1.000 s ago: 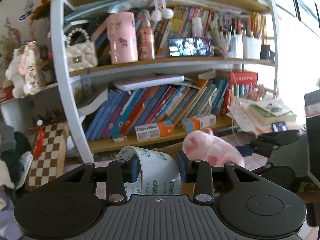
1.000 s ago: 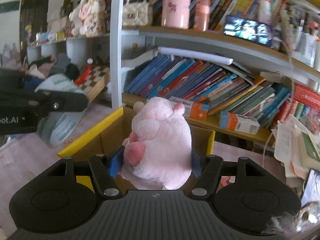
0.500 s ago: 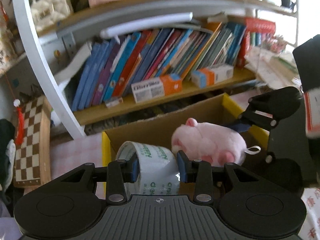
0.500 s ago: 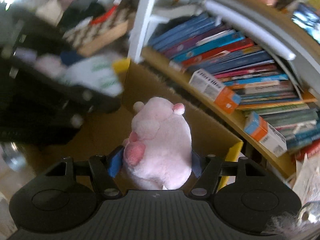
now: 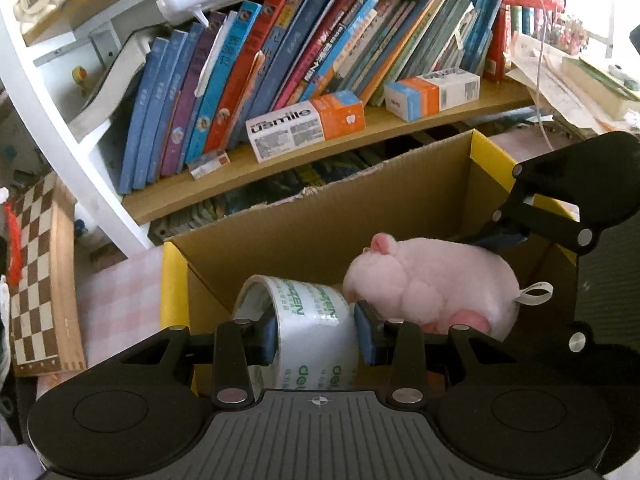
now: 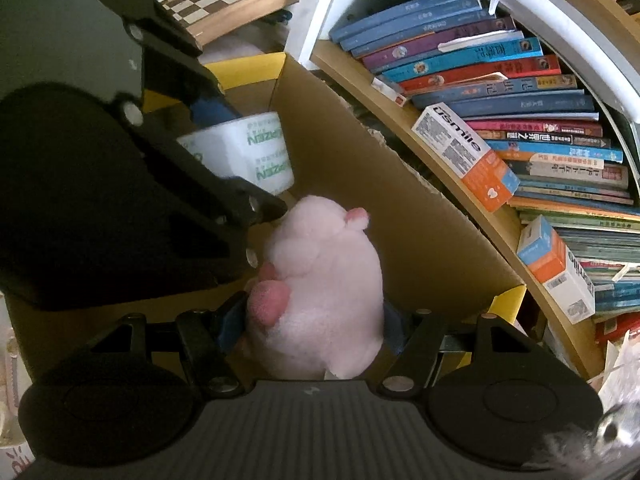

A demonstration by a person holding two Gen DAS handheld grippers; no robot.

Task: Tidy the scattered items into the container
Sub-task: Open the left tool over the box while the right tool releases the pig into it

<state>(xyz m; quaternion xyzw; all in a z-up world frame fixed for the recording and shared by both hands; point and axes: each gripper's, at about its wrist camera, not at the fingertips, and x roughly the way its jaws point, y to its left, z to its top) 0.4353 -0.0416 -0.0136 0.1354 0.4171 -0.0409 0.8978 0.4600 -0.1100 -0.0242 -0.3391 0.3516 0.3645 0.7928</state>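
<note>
Behind our work stands a curved white-framed bookshelf [image 5: 60, 128] with a wooden board crowded by leaning books [image 5: 280, 52], mostly blue, purple and red spines. Two orange-and-white cartons lie on that board in front of the books: a usmile box [image 5: 306, 124] and a second small box [image 5: 432, 90]. A brown-and-white chessboard [image 5: 38, 276] with a wooden edge leans at the far left, beside pink checked cloth [image 5: 120, 296].

Over the open cardboard box [image 5: 320, 224] (plain brown corrugated walls, yellow on its corner edges) we hold both tools. Our left gripper [image 5: 316, 330] is clenched on a roll of tape [image 5: 308, 328], a glossy clear-white cylinder printed with green lettering, its hollow core facing left; the blue pads [image 5: 366, 332] press its two flat sides. The roll hangs inside the box mouth near the left yellow corner.

Our right gripper [image 6: 312, 324] is clamped around a pink plush toy [image 6: 320, 280], soft, rounded and fuzzy, with a darker pink foot and a small pink ear. In the left view the plush [image 5: 432, 284] sits just beside the tape, with its white loop tag sticking out at right. The two tools crowd each other: in the right wrist view the black body of the left gripper [image 6: 100, 184] blocks most of the box's left half, and the tape [image 6: 248, 152] peeks out past it.
</note>
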